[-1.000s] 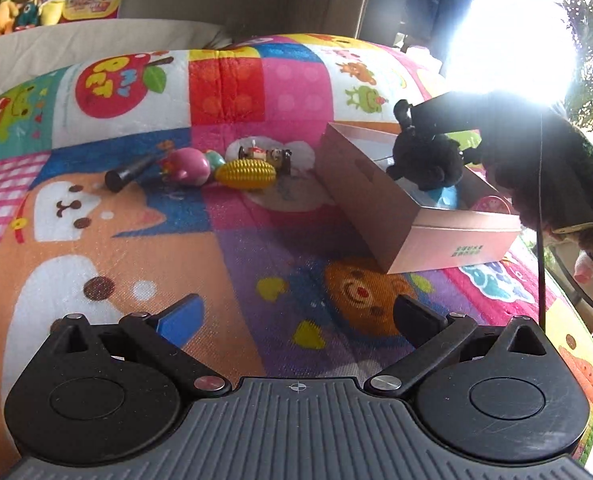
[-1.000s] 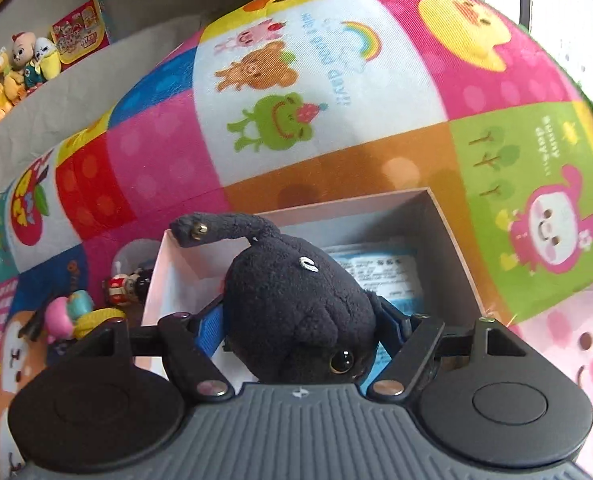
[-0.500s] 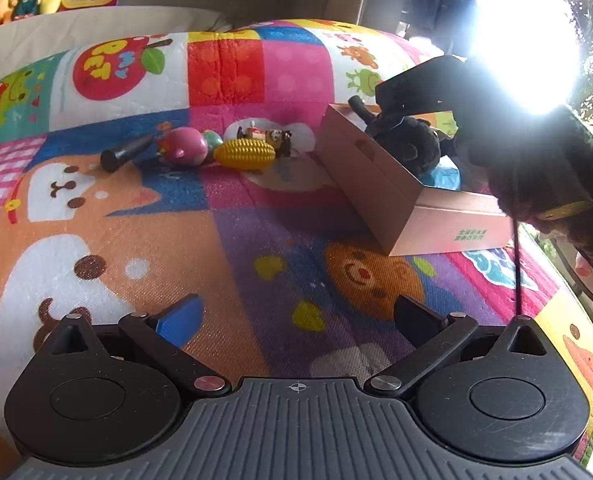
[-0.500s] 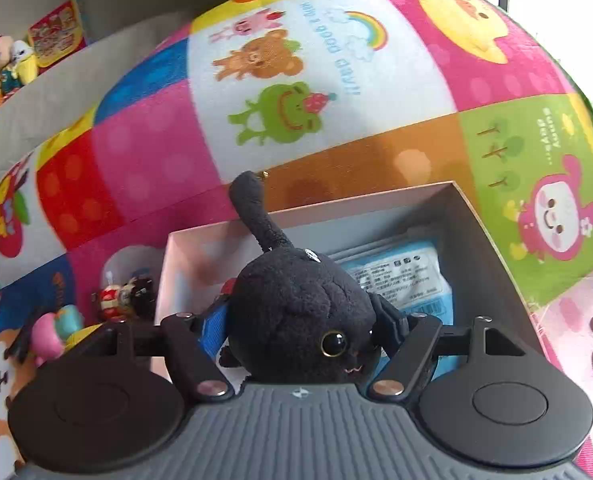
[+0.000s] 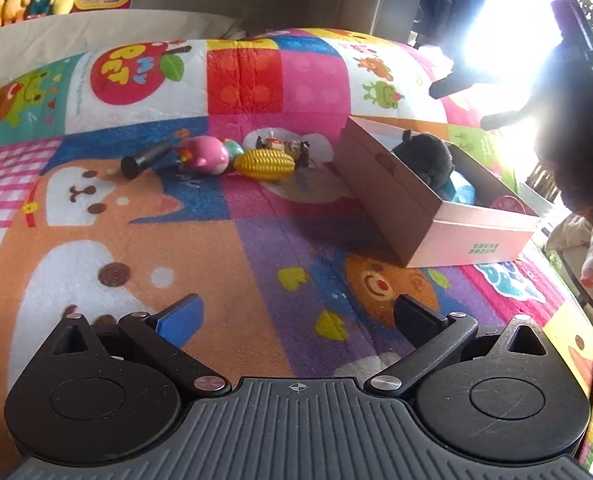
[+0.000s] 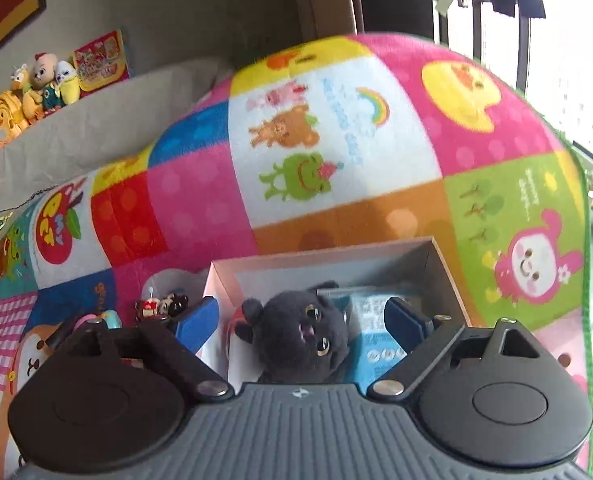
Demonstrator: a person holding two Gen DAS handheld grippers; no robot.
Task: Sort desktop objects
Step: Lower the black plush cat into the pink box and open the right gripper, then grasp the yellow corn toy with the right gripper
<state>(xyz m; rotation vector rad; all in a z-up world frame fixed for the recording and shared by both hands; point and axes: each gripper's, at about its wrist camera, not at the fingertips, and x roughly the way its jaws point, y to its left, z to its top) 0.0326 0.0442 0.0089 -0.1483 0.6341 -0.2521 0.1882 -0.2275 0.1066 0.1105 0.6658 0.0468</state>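
My right gripper (image 6: 300, 318) had just been opening, and its blue pads (image 6: 198, 318) stood wide on either side of the cat (image 6: 296, 338) without pressing it. The cat lay in the box (image 6: 448, 280), face up towards my camera, partly on a blue packet (image 6: 372, 336). From the left view it sat near the far end of the box (image 5: 488, 236), its back showing above the wall. My left gripper (image 5: 296, 316) hung over the mat (image 5: 216, 264), spread and holding nothing.

I judged the step to be the release, and the thing to get right was a clean exit: lift straight up and back with the jaws kept wide, so neither pad would drag the plush fur or catch the box wall. The corn (image 5: 264, 165), the pink egg (image 5: 206, 155), the black tube (image 5: 144, 160) and the small figures (image 5: 282, 147) lay together on the mat, well apart from the box and unsorted. Any of them looked a fair next pick.
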